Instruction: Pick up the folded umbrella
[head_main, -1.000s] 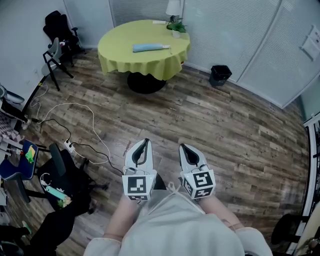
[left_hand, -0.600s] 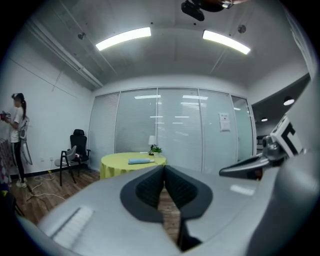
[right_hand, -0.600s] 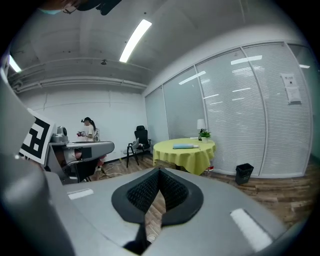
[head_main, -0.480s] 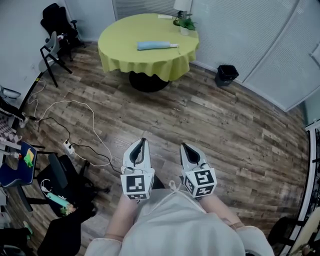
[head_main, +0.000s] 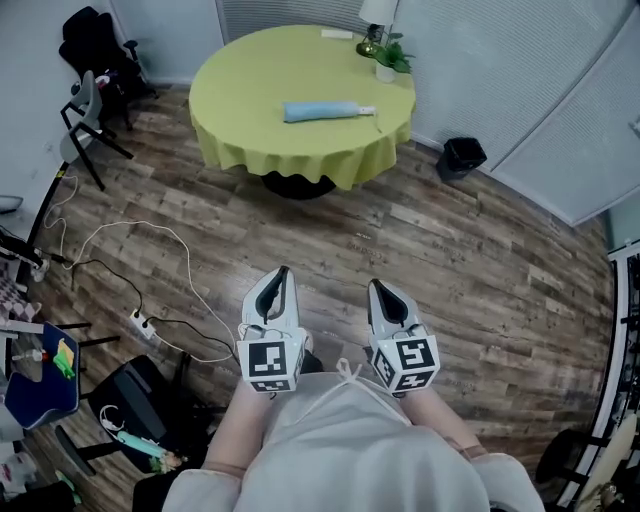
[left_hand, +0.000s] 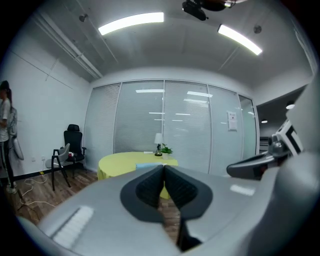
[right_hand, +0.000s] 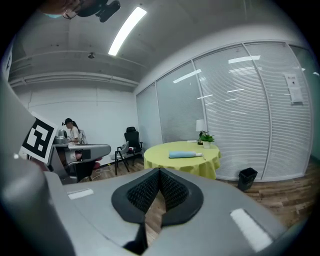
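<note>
Left gripper (head_main: 281, 272) and right gripper (head_main: 377, 286) both closed and empty; folded umbrella (head_main: 325, 110) lies on the counter (head_main: 240, 95), well apart from them.
The 2 grippers sit side by side above the wood floor (head_main: 450, 260), each with its jaws pressed together on nothing. The light-blue umbrella lies flat near the middle of the round, yellow-green-clothed counter, and a potted plant (head_main: 388, 60) stands at the counter's far edge.

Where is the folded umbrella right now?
Head view, top centre: the folded umbrella lies near the middle of the round yellow-green table, its white tip pointing toward the potted plant at the table's far right edge.
</note>
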